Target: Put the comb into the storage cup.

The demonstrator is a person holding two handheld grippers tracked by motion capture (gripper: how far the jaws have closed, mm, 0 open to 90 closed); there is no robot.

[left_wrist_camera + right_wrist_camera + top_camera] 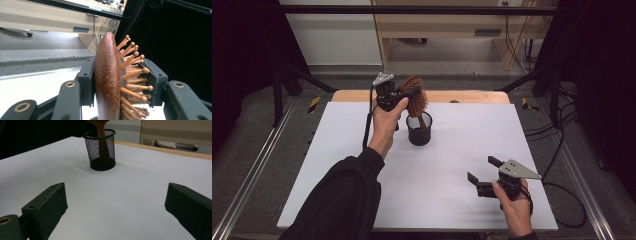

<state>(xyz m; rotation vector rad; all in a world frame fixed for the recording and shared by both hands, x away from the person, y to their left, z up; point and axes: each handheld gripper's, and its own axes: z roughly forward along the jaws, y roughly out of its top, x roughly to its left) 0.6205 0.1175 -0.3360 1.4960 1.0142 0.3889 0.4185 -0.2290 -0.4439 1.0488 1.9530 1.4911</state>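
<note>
A brown wooden hairbrush (pixel 415 98) stands handle-down in a black mesh cup (pixel 419 129) near the table's middle back. My left gripper (pixel 403 95) is shut on the brush head, one pad on its smooth back (pixel 107 75) and the other against the wooden bristles (pixel 135 75). In the right gripper view the handle (pixel 102 142) reaches down inside the mesh cup (pixel 101 150). My right gripper (pixel 482 170) rests low at the front right of the table, open, with nothing between its jaws (pixel 115 207).
The white tabletop (pixel 337 165) spreads around the cup, with a wooden edge (pixel 472 96) at the back. Black cables (pixel 562 150) trail off the right side. A light wooden cabinet (pixel 447 25) stands on the floor beyond the table.
</note>
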